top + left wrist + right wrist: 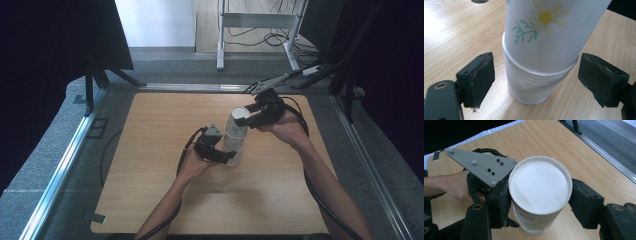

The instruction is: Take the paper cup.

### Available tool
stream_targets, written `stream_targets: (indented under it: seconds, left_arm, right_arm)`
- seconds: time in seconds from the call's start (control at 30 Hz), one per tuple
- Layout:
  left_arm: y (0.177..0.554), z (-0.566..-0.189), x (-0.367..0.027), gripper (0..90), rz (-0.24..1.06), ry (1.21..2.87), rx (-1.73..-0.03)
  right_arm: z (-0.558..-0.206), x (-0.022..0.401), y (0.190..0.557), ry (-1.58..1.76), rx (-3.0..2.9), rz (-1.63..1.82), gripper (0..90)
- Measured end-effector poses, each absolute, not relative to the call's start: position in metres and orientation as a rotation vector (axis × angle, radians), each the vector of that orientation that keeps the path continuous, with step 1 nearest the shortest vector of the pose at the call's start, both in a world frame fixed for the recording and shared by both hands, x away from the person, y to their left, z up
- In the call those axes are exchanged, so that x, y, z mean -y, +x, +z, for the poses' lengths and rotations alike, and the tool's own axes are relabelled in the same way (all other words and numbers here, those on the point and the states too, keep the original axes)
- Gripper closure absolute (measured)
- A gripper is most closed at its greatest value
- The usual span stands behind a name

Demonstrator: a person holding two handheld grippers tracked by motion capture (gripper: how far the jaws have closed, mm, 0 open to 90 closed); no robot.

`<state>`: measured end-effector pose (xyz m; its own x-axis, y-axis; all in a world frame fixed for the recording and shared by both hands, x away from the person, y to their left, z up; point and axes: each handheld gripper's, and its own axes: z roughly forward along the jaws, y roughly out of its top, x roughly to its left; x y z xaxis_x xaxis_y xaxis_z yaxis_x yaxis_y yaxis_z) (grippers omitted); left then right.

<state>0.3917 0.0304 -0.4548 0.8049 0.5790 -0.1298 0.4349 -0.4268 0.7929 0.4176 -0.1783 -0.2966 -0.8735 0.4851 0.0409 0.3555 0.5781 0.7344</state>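
Observation:
A stack of white paper cups (534,87) stands upside down on the wooden table (150,195). The top cup (549,32), printed with a daisy, is raised partway off the stack and tilted. My right gripper (541,202) is shut on this top cup (539,185), one pad on each side just below its flat base. My left gripper (540,76) is open, its pads standing clear on either side of the lower stack. In the high view the right gripper (246,120) holds the cup (237,127) from the right, and the left gripper (231,156) sits low at the stack (235,152).
The table's edges run close on all sides, with metal rails (65,165) left and right. A desk frame with cables (260,30) stands beyond the far edge. Each gripper's cable (310,190) trails back along the forearm.

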Motion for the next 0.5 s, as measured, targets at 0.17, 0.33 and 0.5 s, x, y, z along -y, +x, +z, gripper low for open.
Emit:
stream_targets:
  seconds: [0.17, 0.33, 0.5]
  left_arm:
    - [0.390, -0.452, -0.033, 14.0, 0.207, 2.086, -0.746]
    - [0.385, -0.449, -0.034, 12.7, 0.222, 2.102, -0.732]
    - [0.381, -0.444, -0.034, 7.4, 0.211, 2.103, -0.715]
  right_arm:
    - [-0.289, 0.180, 0.416, 0.705, -2.638, 1.178, 36.8]
    - [-0.282, 0.182, 0.412, 0.693, -2.634, 1.190, 36.8]
    - [-0.278, 0.183, 0.409, 0.692, -2.633, 1.197, 36.8]
